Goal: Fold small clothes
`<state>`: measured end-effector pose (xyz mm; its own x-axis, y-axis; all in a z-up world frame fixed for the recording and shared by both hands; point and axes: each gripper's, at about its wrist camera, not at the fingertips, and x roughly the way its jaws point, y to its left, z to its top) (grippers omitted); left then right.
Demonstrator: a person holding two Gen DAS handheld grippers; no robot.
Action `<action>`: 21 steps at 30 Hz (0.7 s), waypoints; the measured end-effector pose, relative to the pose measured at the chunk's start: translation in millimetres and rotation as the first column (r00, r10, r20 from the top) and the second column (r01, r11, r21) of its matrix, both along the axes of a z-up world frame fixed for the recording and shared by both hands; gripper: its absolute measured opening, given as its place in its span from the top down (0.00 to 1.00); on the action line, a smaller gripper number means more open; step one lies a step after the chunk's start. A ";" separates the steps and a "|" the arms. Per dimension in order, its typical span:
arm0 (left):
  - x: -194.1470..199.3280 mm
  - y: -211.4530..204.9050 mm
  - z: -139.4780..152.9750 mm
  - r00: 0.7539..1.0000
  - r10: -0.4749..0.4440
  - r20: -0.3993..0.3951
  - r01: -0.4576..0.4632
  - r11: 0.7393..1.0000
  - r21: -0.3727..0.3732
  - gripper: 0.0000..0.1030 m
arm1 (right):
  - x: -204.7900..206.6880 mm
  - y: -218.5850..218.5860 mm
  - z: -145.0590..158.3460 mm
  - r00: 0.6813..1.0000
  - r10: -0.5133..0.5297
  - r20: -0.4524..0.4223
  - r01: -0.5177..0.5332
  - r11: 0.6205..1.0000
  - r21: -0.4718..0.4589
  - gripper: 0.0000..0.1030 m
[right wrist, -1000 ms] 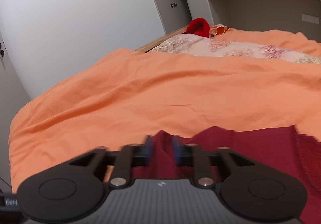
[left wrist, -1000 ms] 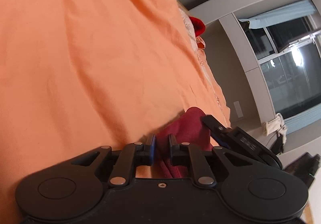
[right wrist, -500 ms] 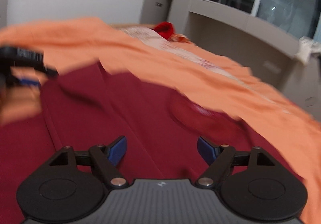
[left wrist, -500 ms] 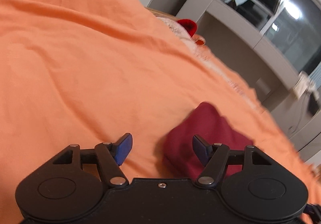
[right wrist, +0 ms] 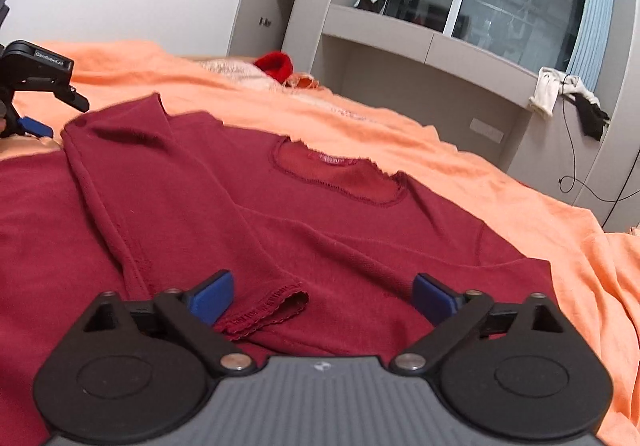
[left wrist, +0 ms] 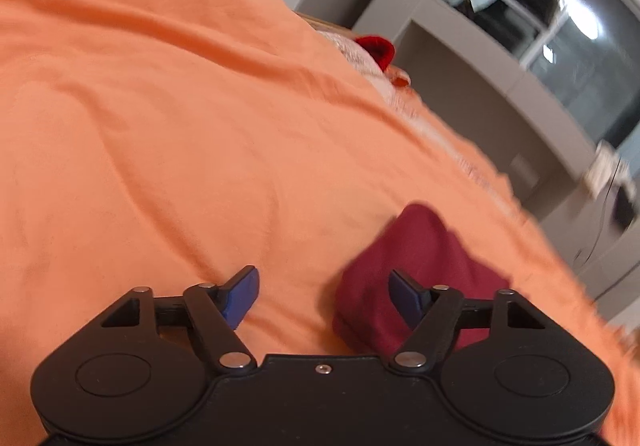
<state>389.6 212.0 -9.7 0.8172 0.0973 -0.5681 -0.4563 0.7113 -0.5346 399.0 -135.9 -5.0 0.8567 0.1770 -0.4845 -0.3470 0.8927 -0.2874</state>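
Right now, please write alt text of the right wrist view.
A dark red shirt lies flat on an orange bedspread, one sleeve folded across it. The right hand-held gripper, jaws opening and empty, hovers above the sleeve's cuff.

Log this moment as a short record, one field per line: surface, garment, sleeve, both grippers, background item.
surface: orange bedspread
garment: dark red shirt, spread flat, neck hole away from the right wrist camera
sleeve: one sleeve folded across the body, cuff near the right gripper
left gripper: jaws opening, nothing between them; shirt fold lies by its right finger
right gripper: jaws opening, pads clear of the cuff
background item: bright red cloth at the far end of the bed
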 end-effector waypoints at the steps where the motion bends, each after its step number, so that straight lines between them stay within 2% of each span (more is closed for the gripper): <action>1: -2.4 3.4 0.6 1.000 0.012 0.015 -0.011 1.000 -0.025 0.25 | -4.4 -1.3 2.1 1.000 0.001 0.004 -0.001 1.000 0.013 0.01; 3: -3.9 4.8 4.3 0.999 0.033 0.031 -0.032 0.999 -0.044 0.24 | -16.3 -7.7 7.2 1.000 0.012 0.007 -0.013 0.999 0.043 0.01; 4: -3.8 3.6 6.8 0.998 0.038 0.042 -0.036 0.999 -0.031 0.20 | -23.6 -10.0 10.0 1.000 0.023 0.012 -0.024 0.998 0.061 0.01; 5: -2.6 0.7 9.1 0.998 0.039 0.050 -0.038 0.999 -0.014 0.15 | -31.7 -12.0 13.3 0.999 0.034 0.018 -0.035 0.997 0.075 0.01; 7: 1.4 -7.1 13.8 0.997 0.014 0.071 -0.015 1.000 0.022 0.11 | -47.6 -18.4 17.7 0.998 0.057 0.032 -0.060 0.993 0.099 0.00; 10: 11.7 -27.0 16.6 0.997 -0.037 0.073 0.030 0.995 0.095 0.11 | -65.9 -28.3 22.3 0.997 0.072 0.040 -0.076 0.990 0.117 0.00; 12: 24.5 -38.7 17.9 0.999 -0.045 0.030 0.039 0.981 0.192 0.11 | -75.8 -37.6 23.9 0.997 0.067 0.043 -0.073 0.988 0.139 0.00; 14: 37.2 -44.9 15.2 0.999 -0.028 -0.028 0.034 0.967 0.253 0.11 | -83.9 -48.5 23.1 0.997 0.057 0.044 -0.064 0.984 0.167 0.00; 18: 56.7 -40.5 0.0 0.991 -0.014 -0.134 0.045 0.971 0.233 0.11 | -90.2 -71.1 14.5 0.999 0.011 0.052 -0.023 0.971 0.236 0.00; 21: 63.1 -43.1 -4.2 0.986 -0.013 -0.168 0.056 0.966 0.252 0.07 | -80.0 -86.4 11.7 1.000 -0.012 -0.023 0.019 0.948 0.319 0.00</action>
<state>452.6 168.9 -14.0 0.7206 0.2300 -0.6540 -0.4952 0.8310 -0.2534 319.0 -222.3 6.7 0.8511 0.3122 -0.4221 -0.3354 0.9418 0.0202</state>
